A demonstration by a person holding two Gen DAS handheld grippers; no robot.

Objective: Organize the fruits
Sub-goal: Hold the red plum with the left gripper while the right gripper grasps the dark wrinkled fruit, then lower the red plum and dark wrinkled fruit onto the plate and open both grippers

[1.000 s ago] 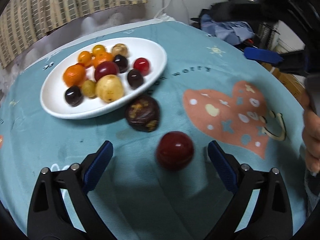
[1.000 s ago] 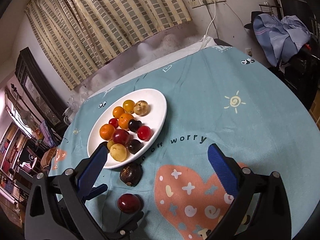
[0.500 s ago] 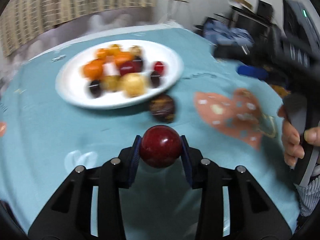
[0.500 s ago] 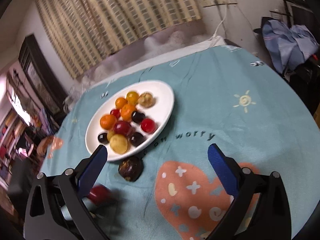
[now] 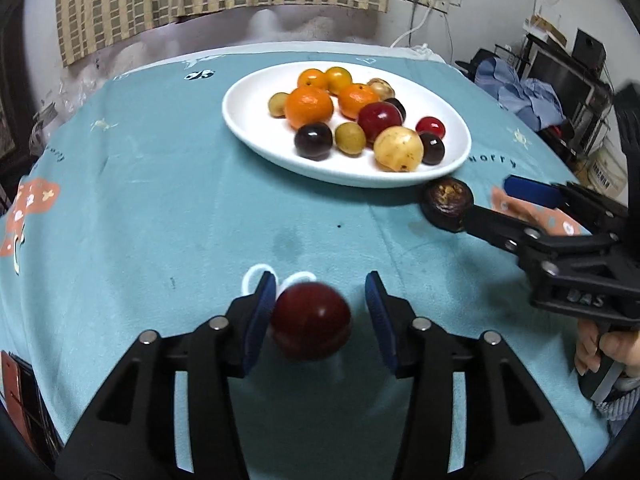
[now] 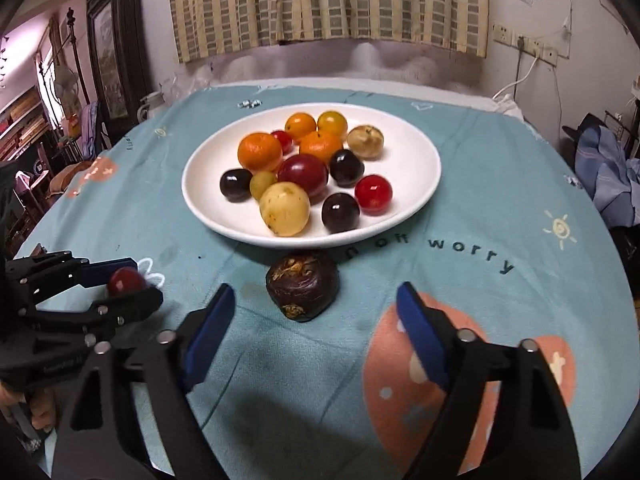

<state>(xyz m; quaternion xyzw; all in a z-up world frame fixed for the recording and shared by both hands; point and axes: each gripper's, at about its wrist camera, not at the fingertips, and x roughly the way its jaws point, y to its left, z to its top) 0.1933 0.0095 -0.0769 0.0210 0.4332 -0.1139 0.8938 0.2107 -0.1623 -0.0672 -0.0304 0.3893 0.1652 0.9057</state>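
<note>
A dark red plum point(image 5: 311, 322) sits between my left gripper's point(image 5: 320, 312) blue pads; it touches the left pad, with a gap to the right pad, and looks motion-blurred. It also shows in the right wrist view point(image 6: 125, 280). My right gripper point(image 6: 316, 312) is open, its pads on either side of a dark brown wrinkled fruit point(image 6: 303, 284) on the cloth just in front of the white plate point(image 6: 416, 196). The plate holds several oranges, plums, cherries and yellow fruits. The brown fruit also shows in the left wrist view point(image 5: 447, 204).
A teal tablecloth point(image 6: 500, 240) with heart and sun prints covers the round table. Curtains and a wall stand behind it, shelves at the left, clothes and boxes at the right. A hand point(image 5: 608, 350) holds the right gripper.
My left gripper closed on the red plum and lifted it, and its pads have now parted around it. My right gripper moved down towards the brown fruit.
</note>
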